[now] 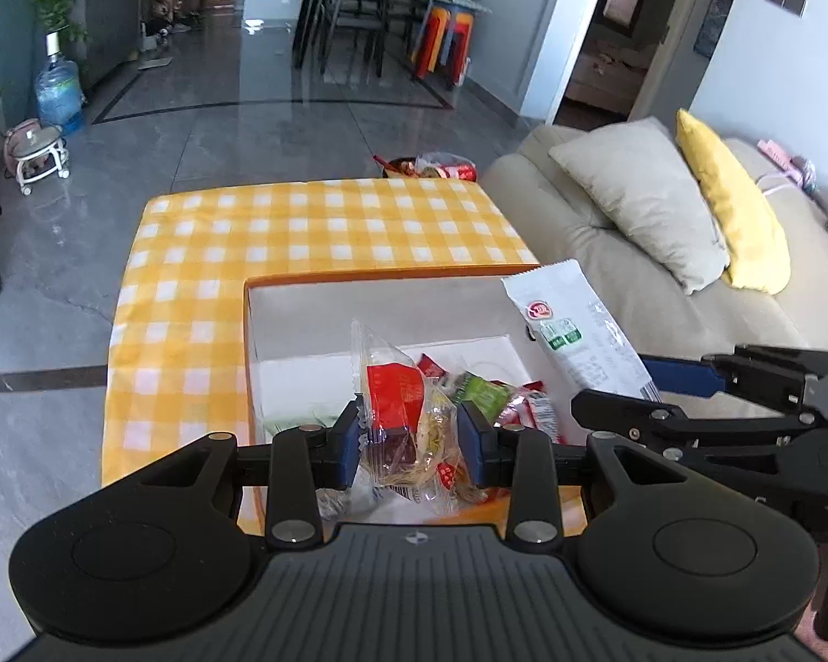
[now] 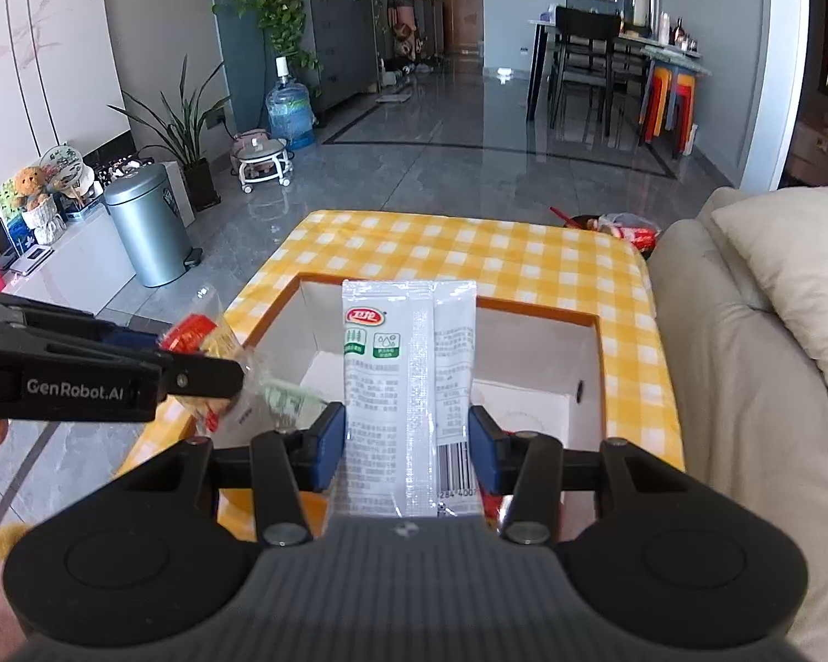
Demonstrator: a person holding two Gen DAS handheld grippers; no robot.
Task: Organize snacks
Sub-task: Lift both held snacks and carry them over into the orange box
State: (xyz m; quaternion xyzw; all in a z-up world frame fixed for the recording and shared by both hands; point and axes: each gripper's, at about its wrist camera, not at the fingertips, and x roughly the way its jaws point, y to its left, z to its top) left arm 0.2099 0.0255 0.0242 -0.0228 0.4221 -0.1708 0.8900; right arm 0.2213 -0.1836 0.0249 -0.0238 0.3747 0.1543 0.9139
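Mid-transfer: left claw (image 1: 408, 444) clamped on clear snack pack (image 1: 397, 402), right claw (image 2: 408, 444) on white pouch (image 2: 408, 386), both above box (image 1: 359, 298); next, sorted placement on desk (image 1: 314, 220).

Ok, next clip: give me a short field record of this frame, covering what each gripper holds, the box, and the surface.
left gripper: shut on clear snack packet with a red label
right gripper: shut on white snack packet, held upright
box: open, orange rim, white inside, several small wrapped snacks in it
surface: table with yellow checked cloth
beside table: beige sofa with cushions
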